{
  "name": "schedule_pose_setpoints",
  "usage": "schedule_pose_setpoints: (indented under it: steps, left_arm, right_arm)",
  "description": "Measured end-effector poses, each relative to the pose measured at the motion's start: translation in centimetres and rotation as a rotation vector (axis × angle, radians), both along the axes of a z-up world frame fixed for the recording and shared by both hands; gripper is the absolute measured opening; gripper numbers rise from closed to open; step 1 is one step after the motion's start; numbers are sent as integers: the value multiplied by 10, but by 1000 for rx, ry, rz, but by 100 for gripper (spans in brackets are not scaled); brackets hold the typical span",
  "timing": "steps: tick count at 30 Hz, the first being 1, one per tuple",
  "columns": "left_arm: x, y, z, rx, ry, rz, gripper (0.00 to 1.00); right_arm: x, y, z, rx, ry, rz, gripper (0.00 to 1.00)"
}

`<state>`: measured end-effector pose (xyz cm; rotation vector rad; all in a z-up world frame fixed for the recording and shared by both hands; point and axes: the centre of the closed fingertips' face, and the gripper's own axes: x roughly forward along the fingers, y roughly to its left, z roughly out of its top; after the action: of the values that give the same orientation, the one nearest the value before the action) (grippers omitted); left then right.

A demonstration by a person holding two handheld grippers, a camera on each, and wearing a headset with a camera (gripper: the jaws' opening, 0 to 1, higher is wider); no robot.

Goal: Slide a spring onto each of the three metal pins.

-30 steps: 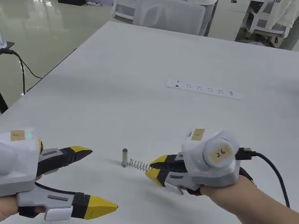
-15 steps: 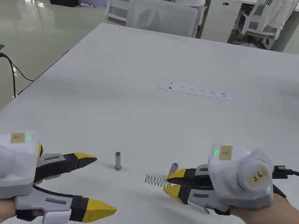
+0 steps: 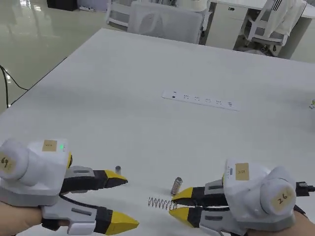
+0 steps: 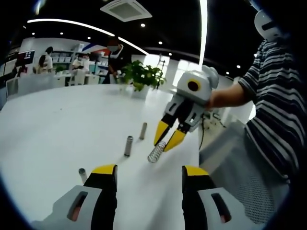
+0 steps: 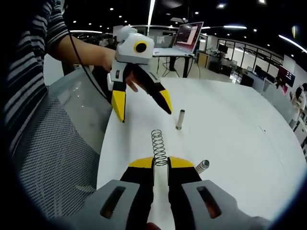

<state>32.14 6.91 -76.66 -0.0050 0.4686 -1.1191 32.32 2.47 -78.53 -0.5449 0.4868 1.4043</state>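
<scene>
My right gripper (image 3: 178, 202) is shut on one end of a loose steel spring (image 3: 158, 202), which sticks out level above the white table (image 3: 147, 98). The right gripper view shows that spring (image 5: 159, 146) between the closed yellow tips. A short pin wearing a spring (image 3: 176, 186) stands just beyond those tips. A bare metal pin (image 3: 118, 169) stands further left, close to the upper finger of my open left gripper (image 3: 125, 201). In the left gripper view, the bare pin (image 4: 82, 173) is by the left jaw, the sprung pin (image 4: 128, 145) is ahead, and a third pin (image 4: 143, 130) is behind it.
A white power strip (image 3: 199, 100) lies across the middle of the table. Office chairs (image 3: 165, 22) stand at the far edge. A person in a striped sleeve (image 5: 36, 38) holds both grippers. The table's near edge (image 5: 103, 143) runs left of the spring.
The right gripper has carried the spring back to the right, away from the bare pin. The left gripper has come in closer to that pin. The head camera has also shifted.
</scene>
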Motion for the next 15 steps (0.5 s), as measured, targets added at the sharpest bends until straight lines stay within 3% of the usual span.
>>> schedule_pose_setpoints:
  steps: [6, 15]
  left_arm:
    - [1, -17, 2, -11, -5, -45, 42]
    - [1, -24, 0, -14, -1, -67, 36]
  right_arm:
    - [-2, 0, 3, 8, -4, 8, 7]
    - [-1, -4, 3, 2, -8, 3, 7]
